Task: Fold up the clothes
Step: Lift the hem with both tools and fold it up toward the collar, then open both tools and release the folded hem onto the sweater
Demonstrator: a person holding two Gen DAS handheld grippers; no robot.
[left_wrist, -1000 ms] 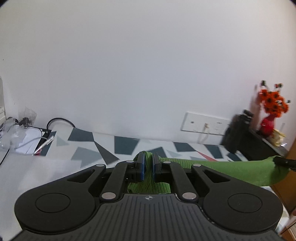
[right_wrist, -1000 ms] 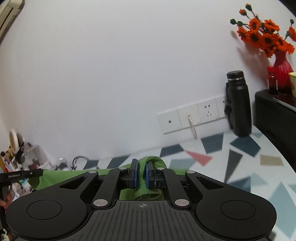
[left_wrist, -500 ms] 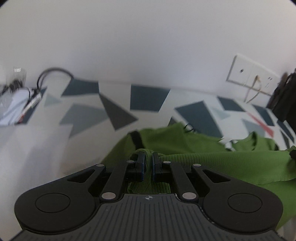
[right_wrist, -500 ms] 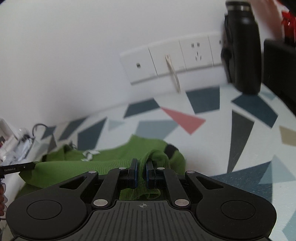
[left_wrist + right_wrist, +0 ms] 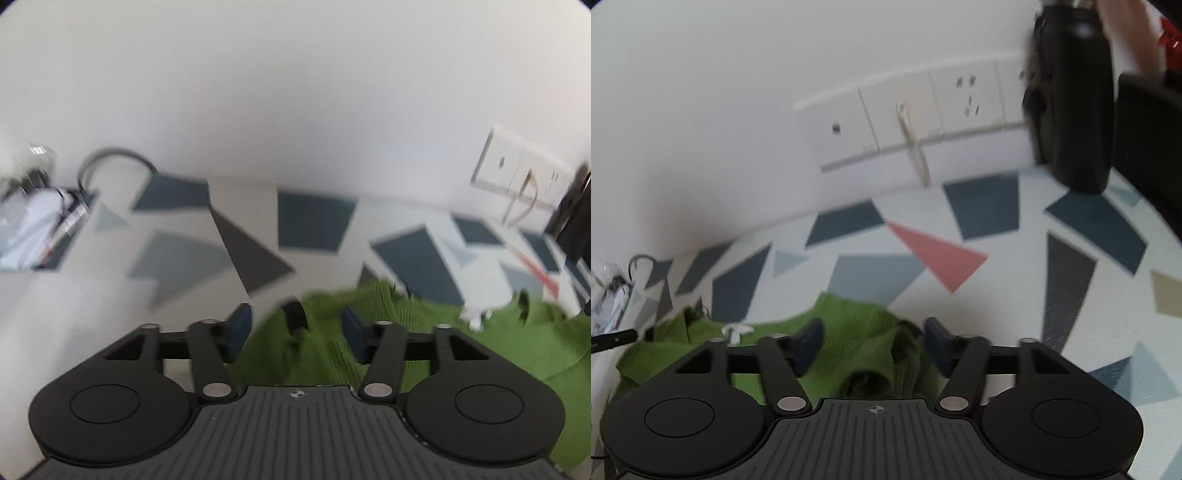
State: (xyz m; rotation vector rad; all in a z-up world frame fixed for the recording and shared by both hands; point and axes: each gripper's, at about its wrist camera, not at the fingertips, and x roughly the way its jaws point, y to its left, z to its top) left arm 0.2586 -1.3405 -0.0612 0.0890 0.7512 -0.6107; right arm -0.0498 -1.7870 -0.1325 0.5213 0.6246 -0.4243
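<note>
Green knit sweater (image 5: pixel 424 332) stretched sideways beneath both; left gripper (image 5: pixel 293 328) and right gripper (image 5: pixel 873 343) wide apart, holding nothing.

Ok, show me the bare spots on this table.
Bare tabletop lies between the green sweater and the black bottle, and left of the sweater. The far left corner, with cables, is crowded.
</note>
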